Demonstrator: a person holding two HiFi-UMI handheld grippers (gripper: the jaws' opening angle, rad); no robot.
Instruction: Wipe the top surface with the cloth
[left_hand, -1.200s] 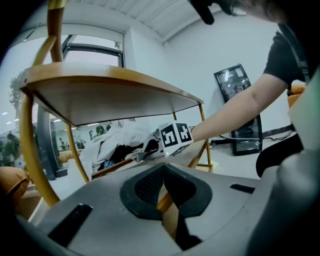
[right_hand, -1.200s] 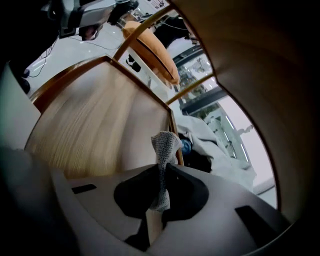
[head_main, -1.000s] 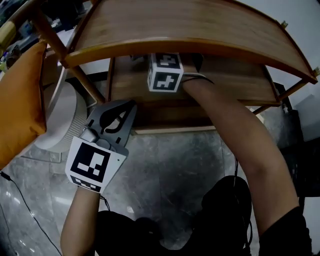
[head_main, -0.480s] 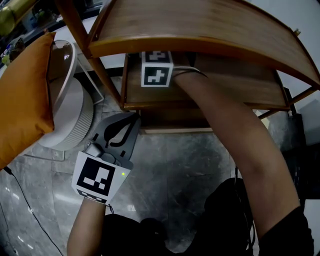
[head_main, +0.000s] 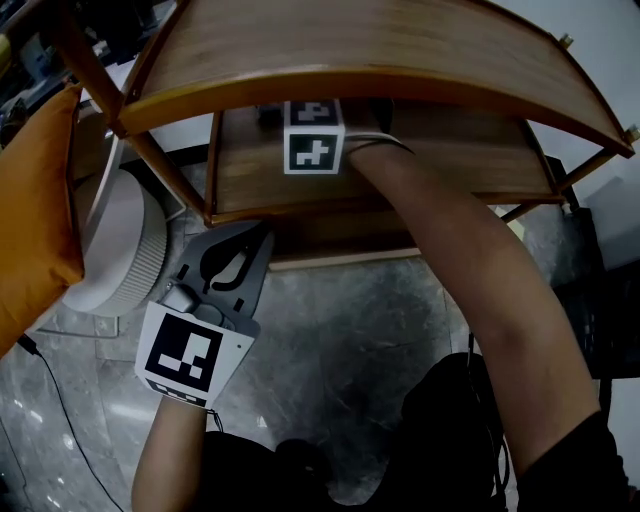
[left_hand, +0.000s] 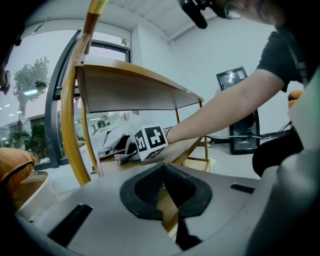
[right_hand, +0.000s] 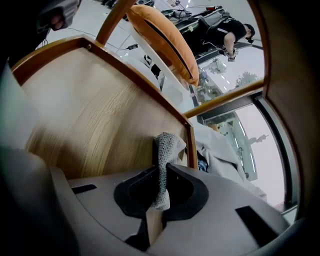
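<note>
The wooden rack's curved top surface (head_main: 370, 40) fills the upper part of the head view. My right arm reaches under it onto the middle shelf (head_main: 470, 160); only that gripper's marker cube (head_main: 314, 135) shows there, its jaws hidden. In the right gripper view, my right gripper (right_hand: 161, 170) is shut on a grey knitted cloth (right_hand: 165, 150) that stands up between the jaws against the shelf board (right_hand: 90, 115). The left gripper view shows the cloth (left_hand: 122, 157) lying beside the cube (left_hand: 150, 142). My left gripper (head_main: 232, 252) hangs below the rack's front left, tips together, holding nothing.
An orange cushion (head_main: 30, 200) and a white round appliance (head_main: 115, 250) sit left of the rack. A cable (head_main: 60, 400) crosses the grey marble floor (head_main: 360, 330). Pale fabric (right_hand: 225, 155) is heaped beyond the shelf's far edge. A black screen (left_hand: 235, 80) stands at the far wall.
The right gripper's cube has slid a little left and farther under the top shelf. The left gripper has hardly moved; the head view has swayed.
</note>
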